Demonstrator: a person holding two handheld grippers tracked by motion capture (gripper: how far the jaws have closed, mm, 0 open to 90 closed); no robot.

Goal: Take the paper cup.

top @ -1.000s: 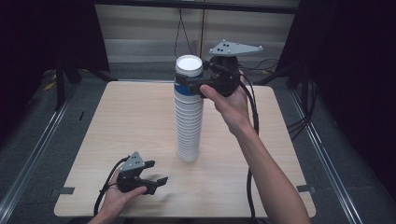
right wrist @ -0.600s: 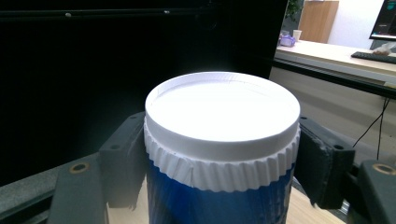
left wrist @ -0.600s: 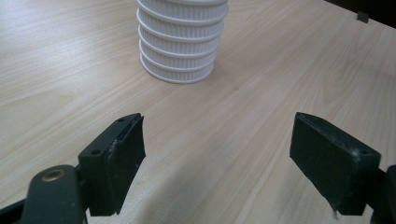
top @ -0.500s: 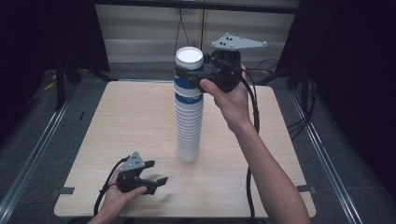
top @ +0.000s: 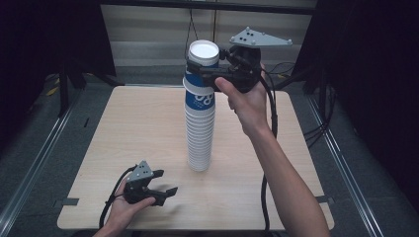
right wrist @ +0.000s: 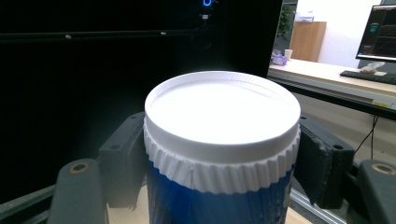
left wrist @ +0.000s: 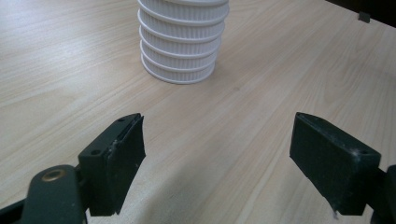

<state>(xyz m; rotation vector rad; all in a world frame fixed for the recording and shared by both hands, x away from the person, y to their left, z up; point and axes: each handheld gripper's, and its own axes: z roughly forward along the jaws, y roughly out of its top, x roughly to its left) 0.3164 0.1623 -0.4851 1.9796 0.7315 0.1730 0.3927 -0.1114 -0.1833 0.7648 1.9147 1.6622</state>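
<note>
1. Right gripper, upper centre of the high view: jaws pressed against both sides of the top blue-and-white paper cup, just under its ribbed white rim; confirmed in the right gripper view, a black pad flush on either flank of the cup.
2. Change since a second ago: right gripper and gripped cup risen slightly, blue band now more exposed above the tall stack of white paper cups. Judged as the top cup being drawn off the stack; separation not complete, lower part of the cup still nested.
3. Left gripper, lower left of the high view: jaws spread wide, nothing between them, resting low on the light wooden table; position unchanged from the earlier frames. In the left gripper view, stack base at top centre, well ahead of the open jaws and untouched.
4. Stack unsupported at its base; judged risk of tilting or lifting with the top cup if nested cups cling.
5. Surroundings: black cable hanging along the right forearm; metal rail at left edge; dark curtains behind. Nothing obstructing the upward path.
</note>
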